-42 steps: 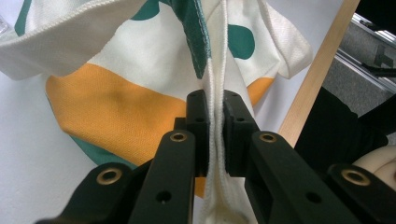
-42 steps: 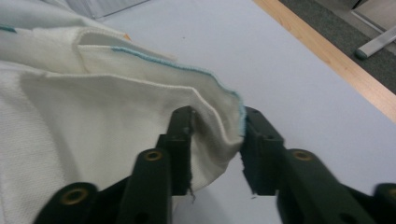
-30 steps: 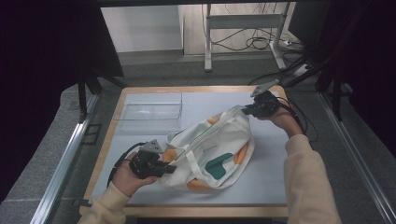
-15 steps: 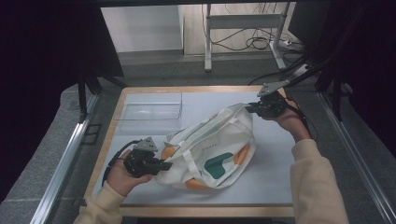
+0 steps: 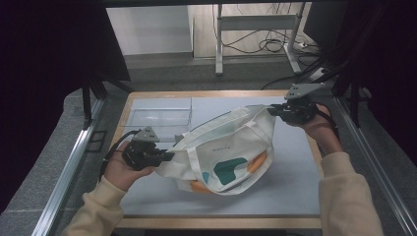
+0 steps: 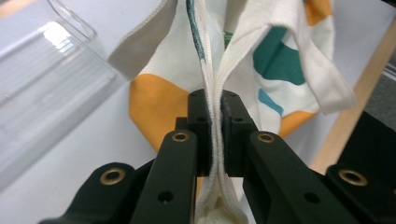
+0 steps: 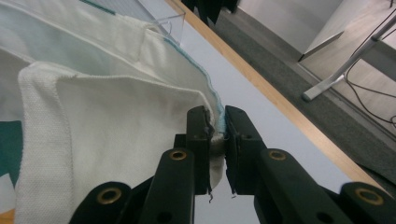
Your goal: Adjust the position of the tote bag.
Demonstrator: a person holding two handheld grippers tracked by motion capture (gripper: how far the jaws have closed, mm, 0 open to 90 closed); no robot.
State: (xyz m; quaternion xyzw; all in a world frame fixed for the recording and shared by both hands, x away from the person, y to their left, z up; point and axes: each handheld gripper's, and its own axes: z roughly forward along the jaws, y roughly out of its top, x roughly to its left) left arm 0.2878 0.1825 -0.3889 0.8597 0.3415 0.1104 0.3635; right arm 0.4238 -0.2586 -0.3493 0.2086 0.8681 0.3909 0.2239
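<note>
Your left gripper (image 5: 164, 156) sits low at your near left, jaws pinched on the tote bag (image 5: 231, 152) edge; your right gripper (image 5: 275, 111) is out far right, jaws clamped on its opposite corner; both forearms extended, sleeves visible.

Both hands are rising w/ the tote bag (image 5: 226, 157) since the earlier pics. Left gripper (image 5: 167, 156) is lifting its corner of the bag off the table (image 5: 295, 191) and drifting a bit toward the near-left. Right gripper (image 5: 273, 111) is pulling its corner up and outward toward the far-right edge, so the two grippers are moving further apart. Bag is stretching out btwn them: earlier it was slumped and bunched on the mat, now the top hem is getting pulled nearly taut and the cloth is hanging below it. The teal and orange print is showing more on the near side as the fabric is spreading.
</note>
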